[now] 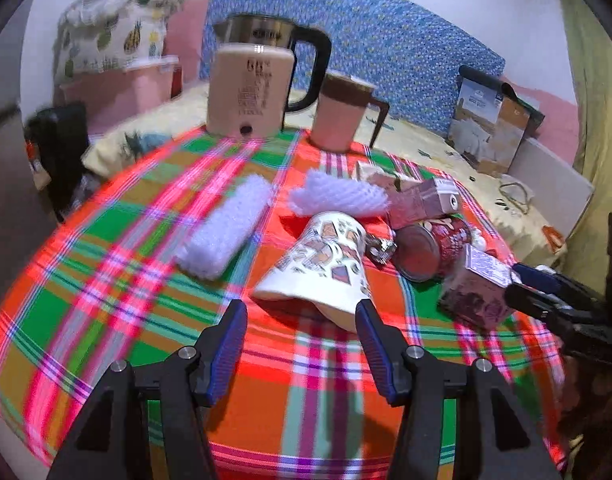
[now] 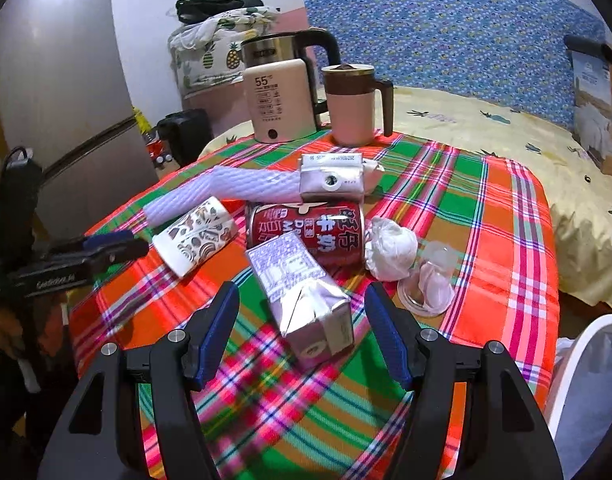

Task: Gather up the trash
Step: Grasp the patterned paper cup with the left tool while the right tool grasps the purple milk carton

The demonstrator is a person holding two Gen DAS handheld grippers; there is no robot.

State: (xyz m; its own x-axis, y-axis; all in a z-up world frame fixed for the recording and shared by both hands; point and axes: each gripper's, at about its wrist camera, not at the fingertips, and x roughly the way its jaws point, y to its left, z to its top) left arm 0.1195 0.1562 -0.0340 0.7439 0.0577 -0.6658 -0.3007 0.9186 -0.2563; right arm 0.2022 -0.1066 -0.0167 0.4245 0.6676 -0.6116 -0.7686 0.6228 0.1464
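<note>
In the left wrist view, the left gripper [image 1: 301,320] has its jaws wide apart and holds nothing. Just in front of it a paper cup [image 1: 322,264] with little colored shapes lies on its side on the checked tablecloth [image 1: 105,280].

In the right wrist view, the right gripper [image 2: 301,312] is wide open too. A silvery purple milk carton [image 2: 306,300] lies tipped over between its fingers. Behind it lies a red can [image 2: 306,232], with a crumpled white tissue [image 2: 390,248] beside it.
</note>
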